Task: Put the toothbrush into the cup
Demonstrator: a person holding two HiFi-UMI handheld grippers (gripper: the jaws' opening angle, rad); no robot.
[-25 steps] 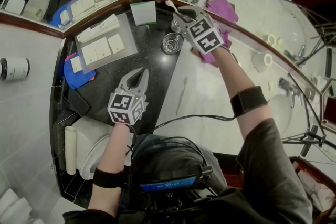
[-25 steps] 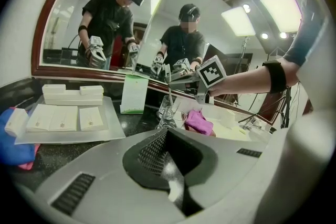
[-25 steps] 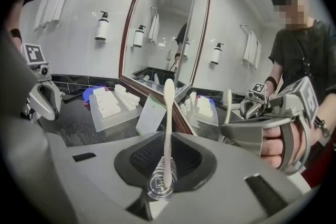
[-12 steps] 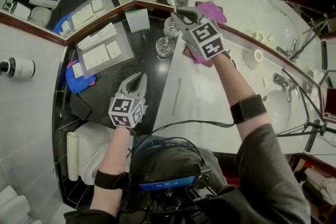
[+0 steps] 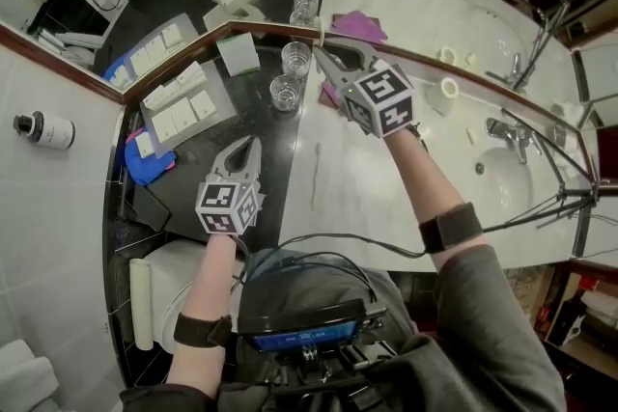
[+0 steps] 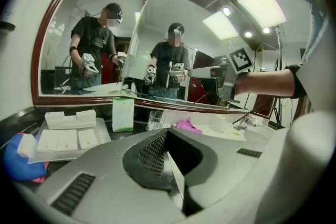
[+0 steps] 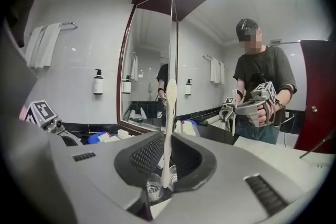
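Since we want the toothbrush [image 7: 168,128] upright for dropping | right gripper [image 5: 323,58] pinches its handle, upper centre, near cup [image 5: 286,92] | left gripper [image 5: 249,148] closed, empty, idle at centre left.

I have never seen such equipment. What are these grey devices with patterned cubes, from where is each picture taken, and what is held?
There is no robot: a person holds a two-jaw gripper in each hand, and the patterned cubes belong to them. The head view comes from a camera on the person's head, looking down at a bathroom counter with mirrors behind. Each gripper view comes from a camera on that gripper, looking along its jaws. The left gripper is shut and empty. The right gripper grips a white toothbrush, close to two glass cups. A purple cloth, a green box and a tray of white packets also lie there.
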